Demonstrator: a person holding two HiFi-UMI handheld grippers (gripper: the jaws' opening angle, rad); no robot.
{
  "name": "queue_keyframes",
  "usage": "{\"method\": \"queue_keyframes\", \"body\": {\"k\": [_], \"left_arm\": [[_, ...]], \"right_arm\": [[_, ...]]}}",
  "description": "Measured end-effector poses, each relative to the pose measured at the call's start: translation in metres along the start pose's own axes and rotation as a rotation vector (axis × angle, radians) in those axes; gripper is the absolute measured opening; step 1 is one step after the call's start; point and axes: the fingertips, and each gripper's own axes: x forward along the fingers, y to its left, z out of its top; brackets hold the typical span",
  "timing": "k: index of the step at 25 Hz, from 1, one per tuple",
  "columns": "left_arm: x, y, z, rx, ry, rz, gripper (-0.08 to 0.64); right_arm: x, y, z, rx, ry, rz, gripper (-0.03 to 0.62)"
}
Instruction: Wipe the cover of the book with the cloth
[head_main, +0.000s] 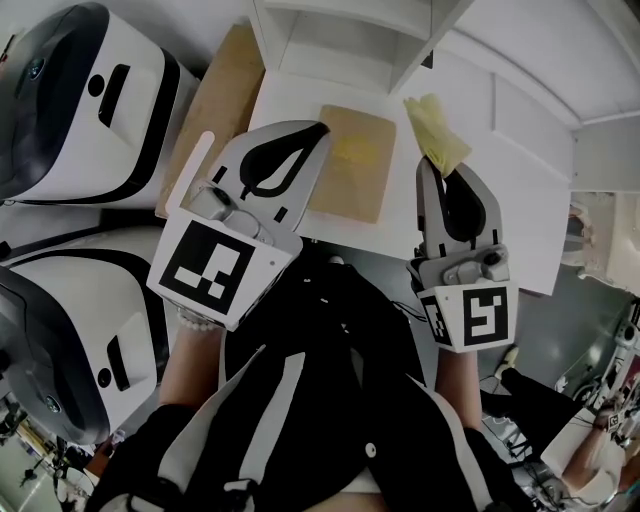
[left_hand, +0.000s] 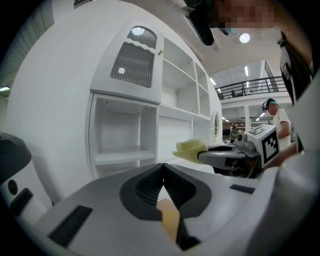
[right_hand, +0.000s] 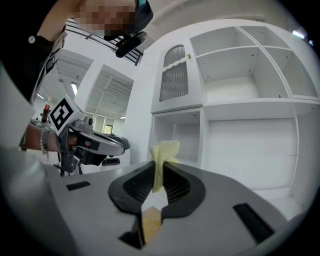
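Note:
A tan-covered book (head_main: 352, 162) lies flat on the white table (head_main: 520, 200), under the shelf unit. My right gripper (head_main: 447, 172) hovers above the table to the book's right, shut on a pale yellow cloth (head_main: 436, 131) that sticks up past its jaws; the same cloth (right_hand: 161, 165) stands pinched between the jaws in the right gripper view and shows as a yellow cloth (left_hand: 190, 150) in the left gripper view. My left gripper (head_main: 312, 133) is shut with nothing in it, held above the book's left edge. A sliver of the book (left_hand: 169, 219) shows below its jaws.
A white shelf unit (head_main: 345, 40) stands at the back of the table. A brown board (head_main: 215, 105) lies left of the book. Two white and black machines (head_main: 75, 95) sit at the left. The table's front edge is near my body.

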Motion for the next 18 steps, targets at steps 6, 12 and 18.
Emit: {"method": "queue_keyframes", "body": {"k": [6,12,18], "left_arm": [[0.0009,-0.0018,0.0012,0.004,0.001,-0.003,0.000],[0.0017,-0.0014,-0.0005,-0.012,0.003,-0.007,0.002],[0.0022,-0.0041,0.0013,-0.009,-0.002,-0.013,0.000]], "right_arm": [[0.0009,0.0011,0.0000,-0.001,0.005,0.007,0.041],[0.0024,0.0045,-0.0015,-0.019,0.015,0.015,0.041],[0.0020,0.0064,-0.0048,-0.023,0.029,0.024,0.041]]}}
